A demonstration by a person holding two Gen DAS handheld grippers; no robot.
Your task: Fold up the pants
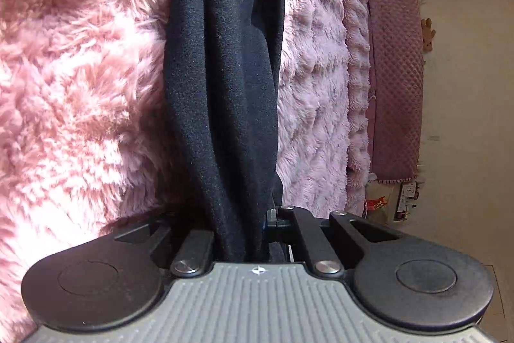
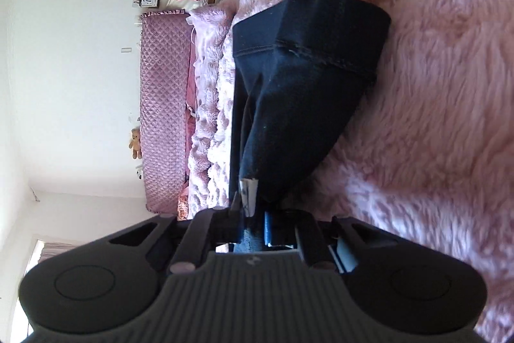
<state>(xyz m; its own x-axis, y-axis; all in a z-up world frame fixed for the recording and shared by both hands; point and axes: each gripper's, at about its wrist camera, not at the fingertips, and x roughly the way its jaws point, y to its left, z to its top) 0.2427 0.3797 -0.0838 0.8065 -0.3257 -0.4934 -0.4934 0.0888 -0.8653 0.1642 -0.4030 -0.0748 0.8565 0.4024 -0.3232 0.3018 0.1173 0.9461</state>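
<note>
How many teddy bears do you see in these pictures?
1. The teddy bear hangs by the wall beside the quilted pink headboard; both views show it. Others may be hidden.

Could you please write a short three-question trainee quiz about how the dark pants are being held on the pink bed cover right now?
1. True or false: the left claw is shut on the black fleecy pants.
2. What lies under the pants: A) fluffy pink fur blanket, B) wooden table, C) tiled floor?
3. Fill in: beside the right claw, a small white ____ hangs from the fabric.

Key: 1 true; 2 A; 3 label.
</note>
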